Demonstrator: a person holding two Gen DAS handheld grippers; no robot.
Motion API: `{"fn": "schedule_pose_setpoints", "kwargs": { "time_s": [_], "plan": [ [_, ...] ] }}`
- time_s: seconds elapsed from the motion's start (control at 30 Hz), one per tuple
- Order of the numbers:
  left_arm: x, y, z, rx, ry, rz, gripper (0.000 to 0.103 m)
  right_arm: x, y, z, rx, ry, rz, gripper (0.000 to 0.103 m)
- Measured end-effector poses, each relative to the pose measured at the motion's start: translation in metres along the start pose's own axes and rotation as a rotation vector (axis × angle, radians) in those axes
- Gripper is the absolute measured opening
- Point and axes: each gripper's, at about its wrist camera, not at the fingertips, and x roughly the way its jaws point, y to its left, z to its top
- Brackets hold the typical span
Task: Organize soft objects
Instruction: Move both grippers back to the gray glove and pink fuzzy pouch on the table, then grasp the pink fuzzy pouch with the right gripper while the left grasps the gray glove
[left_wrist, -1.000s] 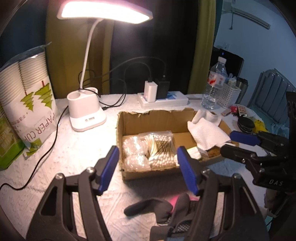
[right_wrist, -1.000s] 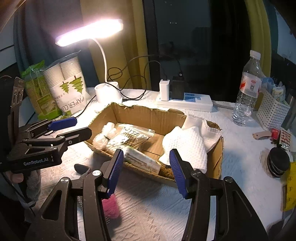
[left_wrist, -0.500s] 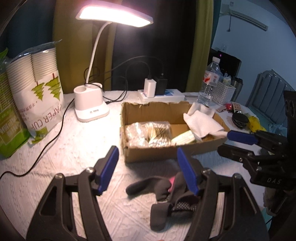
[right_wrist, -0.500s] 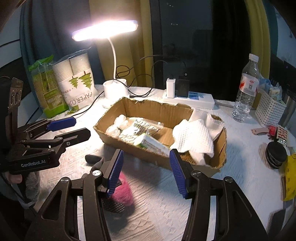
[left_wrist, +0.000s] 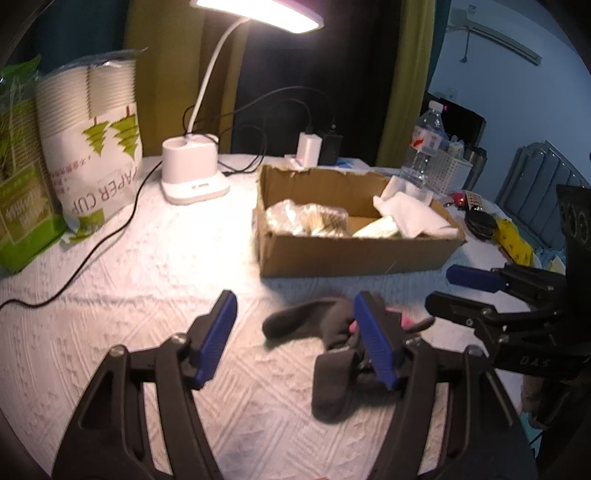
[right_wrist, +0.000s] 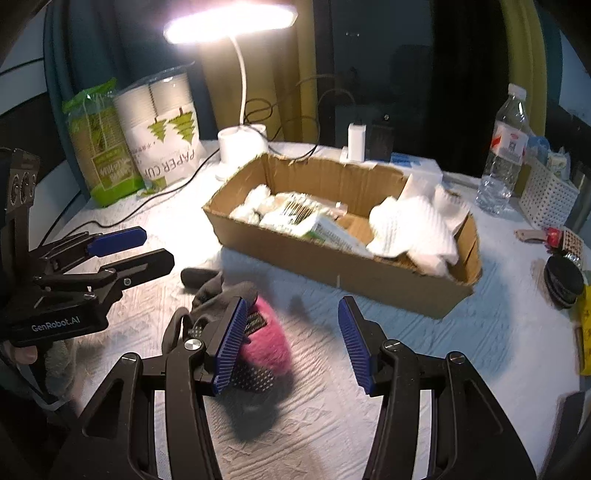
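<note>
A heap of dark grey socks (left_wrist: 314, 323) with a fuzzy pink piece (right_wrist: 267, 341) lies on the white cloth in front of a cardboard box (left_wrist: 354, 253). The box holds bagged cotton swabs (left_wrist: 314, 219), cotton balls (right_wrist: 255, 205) and a white cloth (right_wrist: 413, 229). My left gripper (left_wrist: 295, 325) hangs open above the cloth, its right finger over the sock heap. My right gripper (right_wrist: 291, 332) is open too, its left finger over the pink piece. Nothing is between either pair of jaws. Each gripper appears in the other's view: right (left_wrist: 472, 291), left (right_wrist: 129, 251).
A lit desk lamp (left_wrist: 192, 177), a bag of paper cups (left_wrist: 92, 147), a green packet (left_wrist: 22, 206) and a black cable (left_wrist: 92, 254) sit left. A power strip (right_wrist: 406, 162), water bottle (right_wrist: 506, 155) and white basket (right_wrist: 546, 199) stand behind and right of the box.
Both grippers have drawn back from the box and sunk toward the cloth; the sock heap now sits higher and fuller in both views. Jaw widths look unchanged.
</note>
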Motion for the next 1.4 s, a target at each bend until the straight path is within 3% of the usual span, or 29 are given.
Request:
{"fn": "schedule_pose_setpoints", "kwargs": {
  "time_s": [0.47, 0.7, 1.0, 1.17, 1.3, 1.4],
  "plan": [
    [0.004, 0.020, -0.021, -0.041, 0.035, 0.014, 0.068, 0.040, 0.017, -0.010, -0.013, 0.116, 0.043, 0.056],
    [0.008, 0.013, -0.024, -0.025, 0.049, -0.003, 0.068, 0.045, 0.018, -0.011, -0.013, 0.122, 0.063, 0.056],
    [0.024, -0.011, -0.025, 0.014, 0.092, -0.037, 0.068, 0.028, 0.011, -0.008, -0.020, 0.093, 0.067, 0.031],
    [0.027, -0.019, -0.023, 0.029, 0.098, -0.036, 0.068, 0.029, 0.005, -0.010, -0.004, 0.104, 0.103, 0.032],
    [0.031, -0.021, -0.022, 0.037, 0.113, -0.023, 0.068, 0.038, 0.003, -0.012, 0.018, 0.116, 0.138, 0.046],
    [0.032, -0.018, -0.022, 0.030, 0.122, -0.012, 0.068, 0.045, -0.001, -0.014, 0.052, 0.130, 0.198, 0.046]
  ]
}}
